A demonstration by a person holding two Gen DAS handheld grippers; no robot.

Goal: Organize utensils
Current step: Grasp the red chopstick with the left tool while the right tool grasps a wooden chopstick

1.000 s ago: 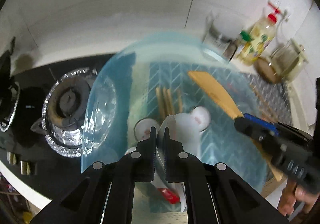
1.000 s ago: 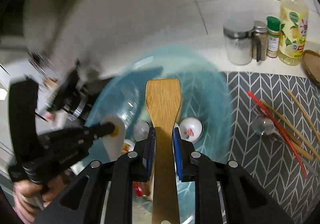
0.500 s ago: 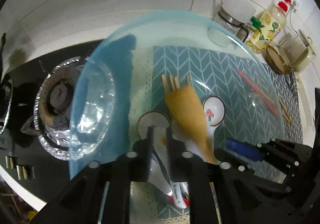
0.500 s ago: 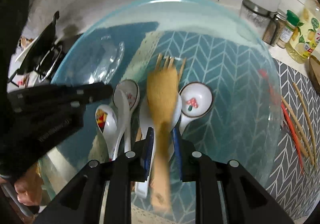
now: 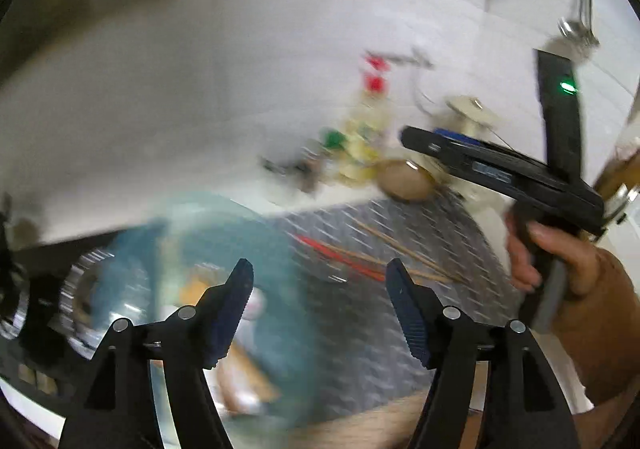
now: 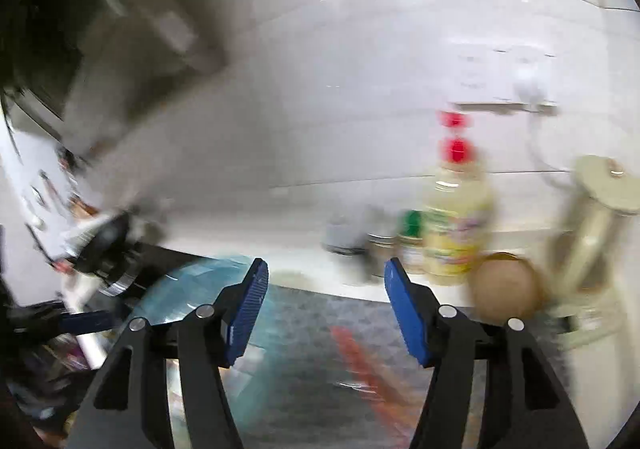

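Both views are motion-blurred. My left gripper [image 5: 320, 277] is open and empty, raised above the counter. Below it to the left lies the clear blue bowl [image 5: 280, 261] with the wooden spatula [image 5: 248, 365] and white spoons [image 5: 256, 303] inside. Red and wooden chopsticks [image 5: 360, 259] lie on the grey chevron mat [image 5: 448, 249] to the right. My right gripper [image 6: 324, 281] is open and empty, also raised; the bowl's rim [image 6: 192, 281] shows at its lower left and a blurred red chopstick [image 6: 360, 353] on the mat below. The right gripper's body [image 5: 500, 173] shows in the left wrist view, held by a hand.
Along the white tiled wall stand an oil bottle with a red cap [image 6: 456, 225], spice jars [image 6: 376, 249], a round wooden lid [image 6: 504, 285] and a glass pitcher [image 6: 592, 233]. A gas burner ringed with foil [image 5: 84, 289] sits left of the bowl.
Both grippers have opened, letting go of the spoon and the wooden spatula, which now lie in the bowl. Both have lifted up and swung right, away from the bowl.
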